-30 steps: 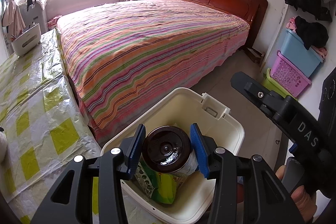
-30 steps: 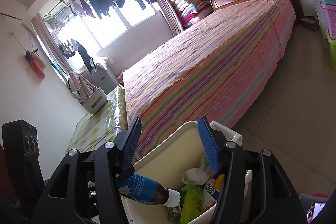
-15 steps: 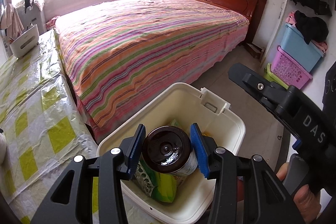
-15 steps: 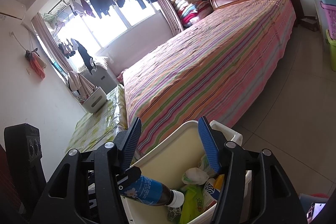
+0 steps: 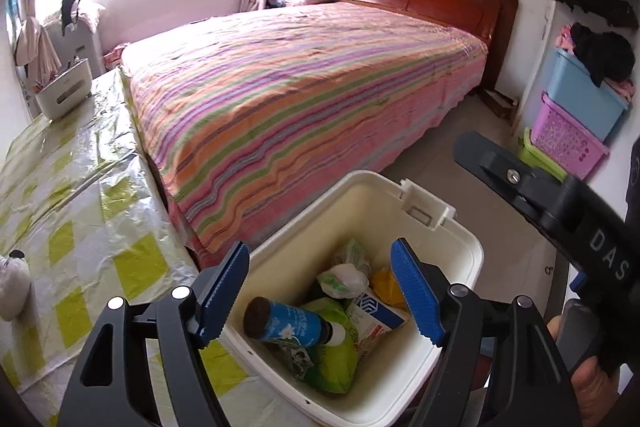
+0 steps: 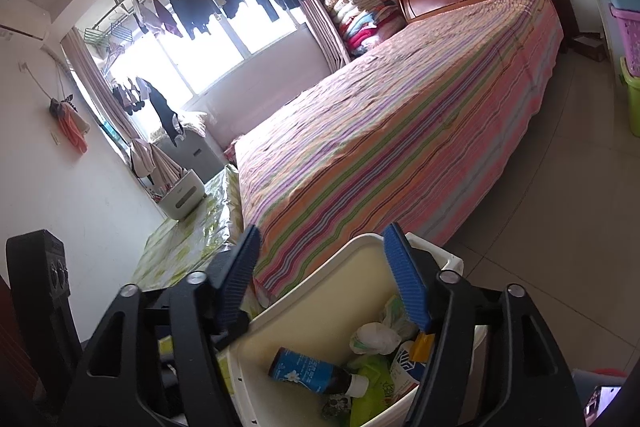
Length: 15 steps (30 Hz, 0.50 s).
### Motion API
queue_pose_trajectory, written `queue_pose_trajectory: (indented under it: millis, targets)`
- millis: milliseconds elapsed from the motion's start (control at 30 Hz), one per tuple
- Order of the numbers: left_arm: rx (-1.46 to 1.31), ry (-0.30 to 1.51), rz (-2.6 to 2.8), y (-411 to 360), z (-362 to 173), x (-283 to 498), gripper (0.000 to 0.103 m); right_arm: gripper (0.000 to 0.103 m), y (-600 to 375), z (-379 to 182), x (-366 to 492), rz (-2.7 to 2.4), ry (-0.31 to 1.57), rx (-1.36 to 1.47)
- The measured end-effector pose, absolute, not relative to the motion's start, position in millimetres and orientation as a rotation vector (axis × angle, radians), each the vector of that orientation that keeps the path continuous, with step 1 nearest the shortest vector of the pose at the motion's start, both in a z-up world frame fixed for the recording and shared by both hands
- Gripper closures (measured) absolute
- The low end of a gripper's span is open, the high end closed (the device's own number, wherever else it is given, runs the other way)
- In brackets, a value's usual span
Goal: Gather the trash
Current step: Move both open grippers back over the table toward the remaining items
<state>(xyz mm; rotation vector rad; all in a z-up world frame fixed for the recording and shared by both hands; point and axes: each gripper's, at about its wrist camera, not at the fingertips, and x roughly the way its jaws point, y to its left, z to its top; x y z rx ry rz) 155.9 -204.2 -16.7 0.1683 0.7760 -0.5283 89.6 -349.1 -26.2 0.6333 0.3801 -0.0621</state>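
bin (image 5: 460, 259), cream plastic, stands between tabletop (image 5: 80, 227) and striped bed (image 5: 300, 87). inside it we see a brown bottle with blue label (image 5: 288, 321) lying on its side atop a green bag (image 5: 336, 359), beside a white carton (image 5: 372, 315), a crumpled white wrapper (image 5: 344, 277) and an orange packet (image 5: 386, 285). we note the left gripper (image 5: 320, 295) above the bin, jaws opening, nothing between them. right gripper (image 6: 324, 279) also hangs over the bin, jaws opening and empty.
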Motion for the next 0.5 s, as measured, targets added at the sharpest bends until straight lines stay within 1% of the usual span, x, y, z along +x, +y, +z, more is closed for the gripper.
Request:
queue_pose_trajectory:
  millis: [200,500]
  targets:
    - [0.093,0.726,-0.436,-165.6,-1.4,166.8,0.032,0.033,-340.0,-24.9,93.6,-0.045,0.381,0.631]
    - [-0.07,0.766,-0.3,-81.1,0.9,191.7,0.032,0.031,-307.0,-22.3,107.8,0.01,0.404,0.598]
